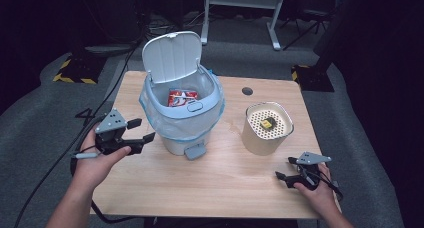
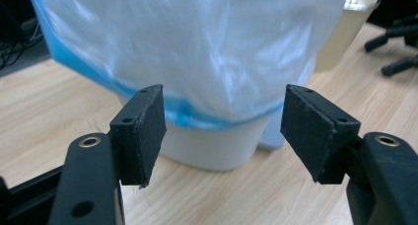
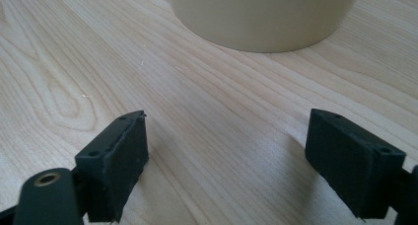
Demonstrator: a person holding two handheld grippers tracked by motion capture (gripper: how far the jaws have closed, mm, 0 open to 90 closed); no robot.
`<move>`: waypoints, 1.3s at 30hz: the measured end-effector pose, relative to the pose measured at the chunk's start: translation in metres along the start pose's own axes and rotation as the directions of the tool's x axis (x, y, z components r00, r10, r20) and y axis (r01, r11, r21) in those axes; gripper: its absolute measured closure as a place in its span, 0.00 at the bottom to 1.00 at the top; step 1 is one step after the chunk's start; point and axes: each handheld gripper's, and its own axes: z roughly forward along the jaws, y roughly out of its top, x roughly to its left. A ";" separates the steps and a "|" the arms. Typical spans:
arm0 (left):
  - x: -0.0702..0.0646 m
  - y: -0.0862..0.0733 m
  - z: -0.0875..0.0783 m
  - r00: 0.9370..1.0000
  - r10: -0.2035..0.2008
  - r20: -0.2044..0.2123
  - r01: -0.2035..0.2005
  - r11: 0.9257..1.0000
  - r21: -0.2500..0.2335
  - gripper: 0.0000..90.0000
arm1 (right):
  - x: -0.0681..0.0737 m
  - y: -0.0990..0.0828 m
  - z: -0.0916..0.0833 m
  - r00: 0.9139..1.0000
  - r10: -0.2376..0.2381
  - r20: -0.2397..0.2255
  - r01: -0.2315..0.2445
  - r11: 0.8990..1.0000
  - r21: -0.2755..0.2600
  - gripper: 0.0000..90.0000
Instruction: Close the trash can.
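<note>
A white pedal bin (image 1: pixel 181 105) stands on the wooden table (image 1: pixel 220 173) with its lid up and a blue-edged plastic liner (image 2: pixel 197 52) folded over its rim. Red packaging (image 1: pixel 181 98) lies inside it. My left gripper (image 1: pixel 142 130) hovers open just left of the bin, its jaws pointing at the bin's side with nothing between them. My left gripper (image 2: pixel 224 131) faces the liner and the bin's white base. My right gripper (image 1: pixel 284 169) rests open near the table's front right edge, empty. In the right gripper view my right gripper (image 3: pixel 226 161) points over bare wood toward the cream container (image 3: pixel 263 15).
A cream container (image 1: pixel 267 128) with a perforated top and a small yellow object (image 1: pixel 268 123) on it stands right of the bin. The bin's foot pedal (image 1: pixel 194 151) sticks out toward me. A round cable hole (image 1: pixel 247 91) is at the table's back. Dark floor surrounds the table.
</note>
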 end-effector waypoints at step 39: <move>0.060 0.124 -0.024 0.992 -0.044 -0.119 0.014 0.971 -0.238 0.87 | -0.003 0.001 0.001 0.999 -0.022 -0.033 0.022 1.000 -0.001 0.19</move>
